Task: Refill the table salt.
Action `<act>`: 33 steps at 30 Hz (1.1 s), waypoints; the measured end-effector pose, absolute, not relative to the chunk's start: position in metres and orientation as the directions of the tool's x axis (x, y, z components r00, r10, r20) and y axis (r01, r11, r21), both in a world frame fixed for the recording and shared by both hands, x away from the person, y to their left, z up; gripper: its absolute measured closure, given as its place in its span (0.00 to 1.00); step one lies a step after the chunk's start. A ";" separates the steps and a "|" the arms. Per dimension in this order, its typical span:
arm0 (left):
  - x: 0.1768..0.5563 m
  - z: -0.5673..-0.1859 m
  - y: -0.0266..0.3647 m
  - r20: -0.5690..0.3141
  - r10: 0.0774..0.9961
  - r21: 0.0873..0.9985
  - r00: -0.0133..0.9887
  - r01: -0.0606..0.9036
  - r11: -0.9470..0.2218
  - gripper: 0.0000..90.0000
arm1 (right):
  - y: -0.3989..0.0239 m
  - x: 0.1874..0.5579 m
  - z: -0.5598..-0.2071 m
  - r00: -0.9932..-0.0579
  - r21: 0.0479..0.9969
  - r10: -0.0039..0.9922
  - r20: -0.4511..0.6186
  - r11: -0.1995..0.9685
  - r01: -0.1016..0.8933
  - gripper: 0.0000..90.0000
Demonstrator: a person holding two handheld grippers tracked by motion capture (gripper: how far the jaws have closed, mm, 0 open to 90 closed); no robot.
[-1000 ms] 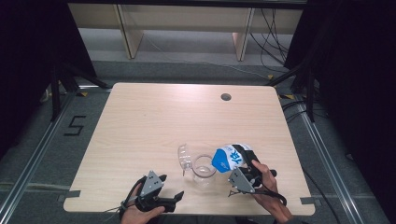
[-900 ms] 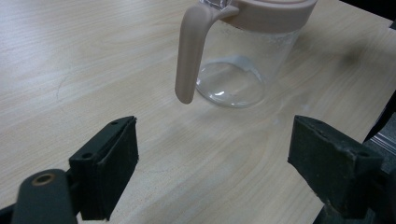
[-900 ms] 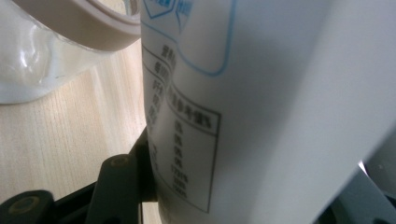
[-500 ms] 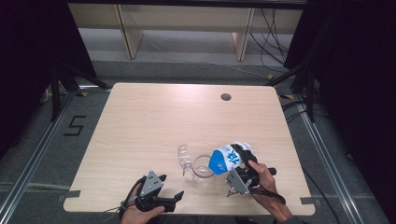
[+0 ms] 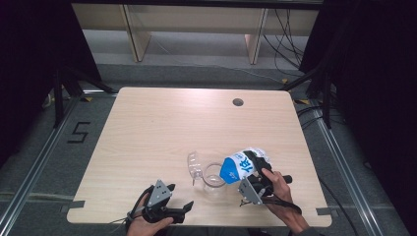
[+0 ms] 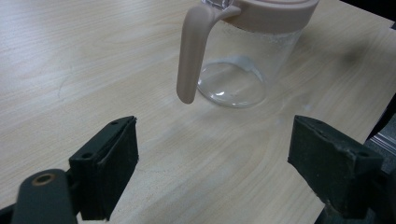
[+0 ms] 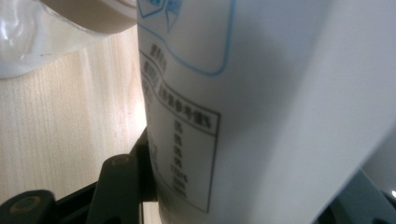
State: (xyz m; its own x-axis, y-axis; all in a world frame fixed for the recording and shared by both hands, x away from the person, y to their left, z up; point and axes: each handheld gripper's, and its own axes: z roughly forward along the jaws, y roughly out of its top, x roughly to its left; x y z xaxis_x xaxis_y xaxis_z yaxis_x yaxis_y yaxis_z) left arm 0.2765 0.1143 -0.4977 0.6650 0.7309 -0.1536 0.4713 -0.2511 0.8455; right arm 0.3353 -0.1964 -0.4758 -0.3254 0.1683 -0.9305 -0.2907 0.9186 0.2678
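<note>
Right claw (image 5: 250,173) clamped on tilted carton (image 5: 239,166) over glass jug (image 5: 215,175); left claw (image 5: 183,209) apart, empty, on desk (image 5: 162,128).

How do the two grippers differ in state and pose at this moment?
The right gripper is shut on the blue-and-white bag, tilting it over the glass jug; the left gripper is open and holds nothing. The right one sits at the jug, the left one apart from it near the table edge. Both are hand-held.

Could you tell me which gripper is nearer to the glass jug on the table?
Right. The right gripper tilts a carton over the glass jug; the left gripper rests apart, open, facing the jug.
</note>
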 end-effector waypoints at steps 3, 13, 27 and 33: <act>0.276 -0.498 0.114 -0.154 0.731 0.845 0.665 0.472 -0.251 0.17 | -0.196 0.335 -0.481 -0.368 0.335 0.226 -0.902 0.904 -0.267 0.53; 0.277 -0.499 0.115 -0.156 0.724 0.847 0.672 0.468 -0.253 0.17 | -0.193 0.334 -0.475 -0.300 0.221 0.127 -0.946 0.926 -0.305 0.53; 0.278 -0.499 0.115 -0.151 0.725 0.846 0.672 0.468 -0.258 0.17 | -0.192 0.334 -0.480 -0.318 0.262 0.169 -0.933 0.925 -0.276 0.53; 0.279 -0.499 0.116 -0.140 0.720 0.847 0.680 0.459 -0.270 0.17 | -0.191 0.336 -0.475 -0.257 0.152 0.070 -0.964 0.937 -0.316 0.54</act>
